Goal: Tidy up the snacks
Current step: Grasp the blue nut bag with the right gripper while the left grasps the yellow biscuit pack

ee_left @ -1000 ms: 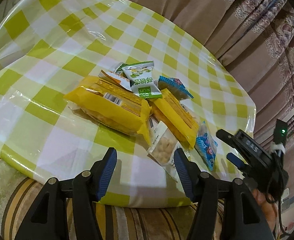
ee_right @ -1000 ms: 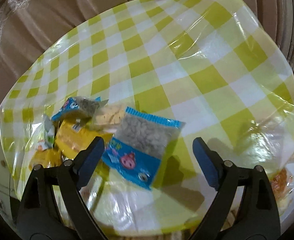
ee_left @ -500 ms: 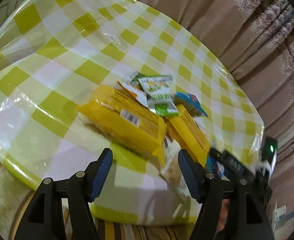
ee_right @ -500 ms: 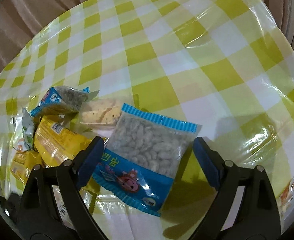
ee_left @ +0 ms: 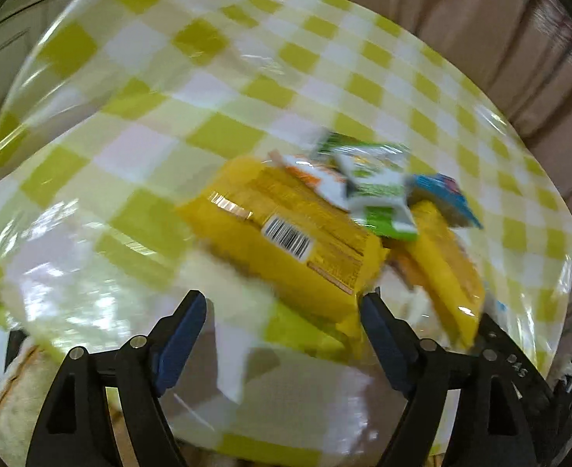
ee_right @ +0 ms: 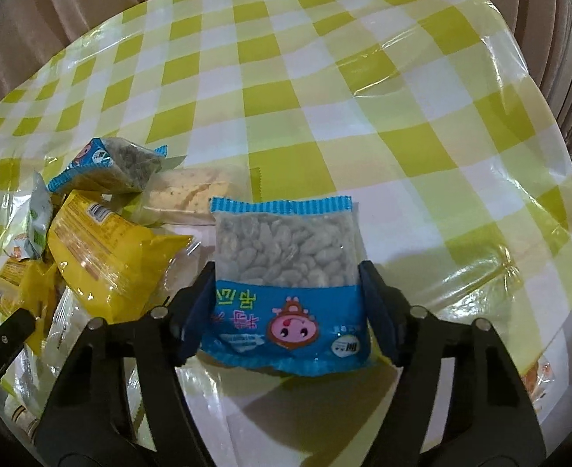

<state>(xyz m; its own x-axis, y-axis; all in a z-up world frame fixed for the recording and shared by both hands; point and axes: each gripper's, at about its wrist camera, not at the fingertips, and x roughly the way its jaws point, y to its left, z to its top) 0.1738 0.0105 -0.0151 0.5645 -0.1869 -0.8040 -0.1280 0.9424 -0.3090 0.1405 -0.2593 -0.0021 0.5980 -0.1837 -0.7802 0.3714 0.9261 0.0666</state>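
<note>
Right tongs [ee_right: 286,292] straddle the blue nut packet [ee_right: 284,272] on the bench [ee_right: 324,97]. Jaws have just been closing, and the blue pads sit at the packet's two side edges, about at the line where the clear window meets the printed band. Looks like contact on both sides, but I can't tell whether they're pressing yet; the packet isn't visibly crumpled. I'd call it still open, grip forming.

Packet lies flat, long axis running straight away from the tongs, sealed blue strip at the far end, printed end nearest. So the pads close across its short width, which is the right axis for a lift. It sits just right of the snack pile: big yellow bag [ee_right: 107,260] touching or nearly touching its left side, second blue packet [ee_right: 107,165] and a cracker pack [ee_right: 192,190] behind.

Left tongs [ee_left: 282,334] are wide open with nothing between them, jaws just been opening. They hover short of the long yellow packet [ee_left: 293,233], whose near corner reaches toward the right pad. That packet lies diagonal, far-left to near-right; a green-white sachet [ee_left: 379,194] rests on its far end. View is motion-blurred.

Both tongs are pitched steeply down at the bench. Right hand is clearly nearer a pick; my read is the nut packet gets lifted out first.
</note>
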